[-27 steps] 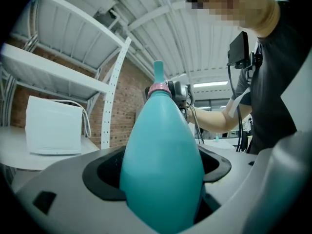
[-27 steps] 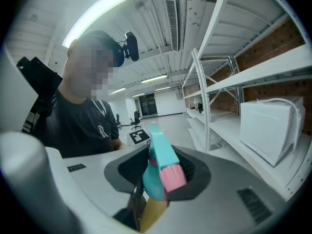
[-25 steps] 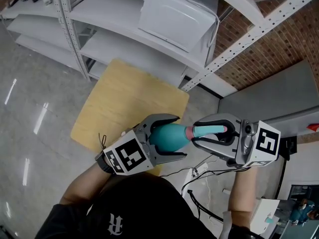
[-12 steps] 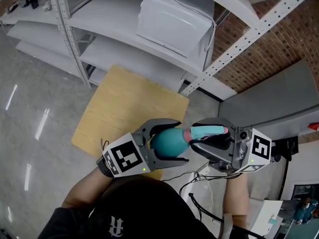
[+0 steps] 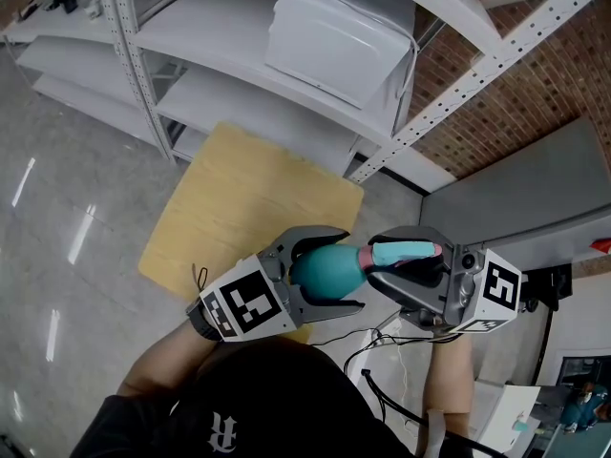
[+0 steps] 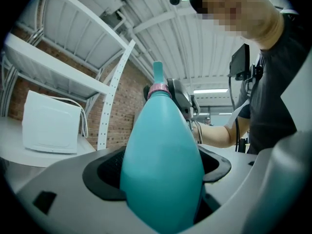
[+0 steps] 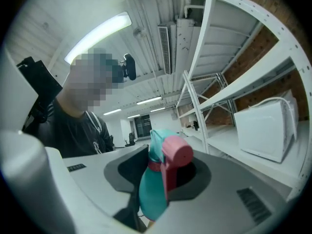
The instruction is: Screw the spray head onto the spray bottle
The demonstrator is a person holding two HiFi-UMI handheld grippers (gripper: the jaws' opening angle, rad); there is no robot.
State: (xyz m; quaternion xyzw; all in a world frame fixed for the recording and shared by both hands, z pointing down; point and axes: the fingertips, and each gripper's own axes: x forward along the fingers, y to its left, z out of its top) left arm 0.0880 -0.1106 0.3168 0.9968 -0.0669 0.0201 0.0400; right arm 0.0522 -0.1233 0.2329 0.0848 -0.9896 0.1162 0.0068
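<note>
Both sets of jaws are holding something. On the left gripper (image 5: 344,270) they squeeze the fat belly of the teal spray bottle (image 5: 320,267). On the right gripper (image 5: 380,261) they pinch the spray head (image 5: 409,252). The two parts meet in the low middle of the head view, up in the air over a wooden board (image 5: 239,208). The bottle looks light, smooth and a bit slippery, so grip its wide part. The head looks like hard plastic, so hold its body to turn it.

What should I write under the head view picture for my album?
The left gripper holds the teal bottle and the right gripper holds the spray head at its neck, above a wooden board.
</note>
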